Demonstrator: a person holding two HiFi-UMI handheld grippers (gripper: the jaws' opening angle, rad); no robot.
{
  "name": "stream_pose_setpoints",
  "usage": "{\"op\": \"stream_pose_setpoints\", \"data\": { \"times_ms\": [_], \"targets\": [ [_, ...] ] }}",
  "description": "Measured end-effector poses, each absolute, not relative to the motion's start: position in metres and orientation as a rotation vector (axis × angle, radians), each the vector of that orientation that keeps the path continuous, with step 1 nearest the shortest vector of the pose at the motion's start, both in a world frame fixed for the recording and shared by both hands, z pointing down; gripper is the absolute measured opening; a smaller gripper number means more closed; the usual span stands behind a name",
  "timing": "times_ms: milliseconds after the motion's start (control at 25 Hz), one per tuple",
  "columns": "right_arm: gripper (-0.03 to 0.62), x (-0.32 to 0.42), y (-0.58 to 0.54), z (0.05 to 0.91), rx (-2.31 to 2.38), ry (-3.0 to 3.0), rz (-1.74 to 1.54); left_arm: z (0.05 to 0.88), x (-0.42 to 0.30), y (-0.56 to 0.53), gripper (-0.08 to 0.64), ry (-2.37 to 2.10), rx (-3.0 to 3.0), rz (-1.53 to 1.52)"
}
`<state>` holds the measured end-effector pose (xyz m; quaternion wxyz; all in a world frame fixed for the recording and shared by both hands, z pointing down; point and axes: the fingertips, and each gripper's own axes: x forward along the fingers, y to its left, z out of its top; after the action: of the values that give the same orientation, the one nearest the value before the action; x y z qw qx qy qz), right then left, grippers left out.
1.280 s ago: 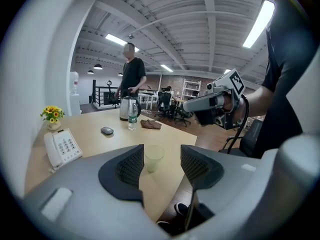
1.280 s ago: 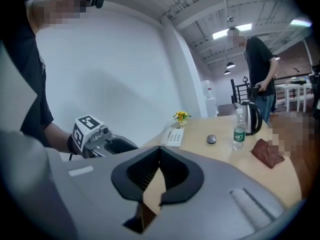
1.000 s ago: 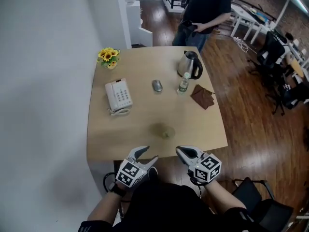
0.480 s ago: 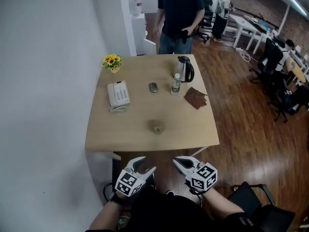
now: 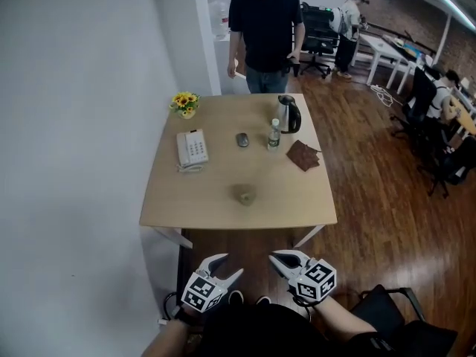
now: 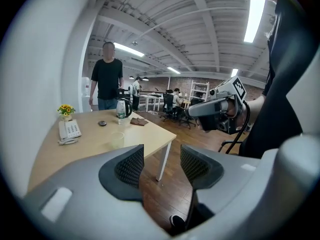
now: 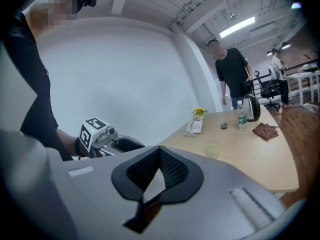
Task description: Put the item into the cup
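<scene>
**Grippers clear of table**

The empty left gripper [image 5: 225,268] gapes and the right gripper [image 5: 277,258] is pinched closed. Both hang over brown wooden floor [image 5: 245,244], short of the light wooden table's [image 5: 208,199] near edge, where the translucent greenish cup [image 5: 245,194] stands. A second ago they reached that edge.

Hand-held gripper [image 6: 161,158], jaws apart; seemingly clear cup [image 6: 117,140] on table [image 6: 87,133]

Both grippers are held low, close in front of the torso, side by side but apart, tips pointing forward and slightly down. Left gripper [image 5: 229,266]: jaws stand apart, empty. Right gripper [image 5: 276,258]: jaws closed tip to tip, empty; left forearm [image 5: 165,335] and right forearm [image 5: 348,320] reach in from the bottom edge of the head view.
</scene>
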<state>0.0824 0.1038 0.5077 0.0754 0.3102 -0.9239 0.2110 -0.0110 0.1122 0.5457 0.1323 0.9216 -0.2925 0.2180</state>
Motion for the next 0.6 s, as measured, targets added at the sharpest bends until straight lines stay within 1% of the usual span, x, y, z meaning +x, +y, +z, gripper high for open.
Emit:
{"op": "stream_pose_setpoints", "data": {
  "times_ms": [600],
  "targets": [
    [0.008,0.07,0.126,0.487,0.961,-2.789,0.562,0.534,-0.025,0.128,0.225,-0.841,2.732,0.612]
  ]
}}
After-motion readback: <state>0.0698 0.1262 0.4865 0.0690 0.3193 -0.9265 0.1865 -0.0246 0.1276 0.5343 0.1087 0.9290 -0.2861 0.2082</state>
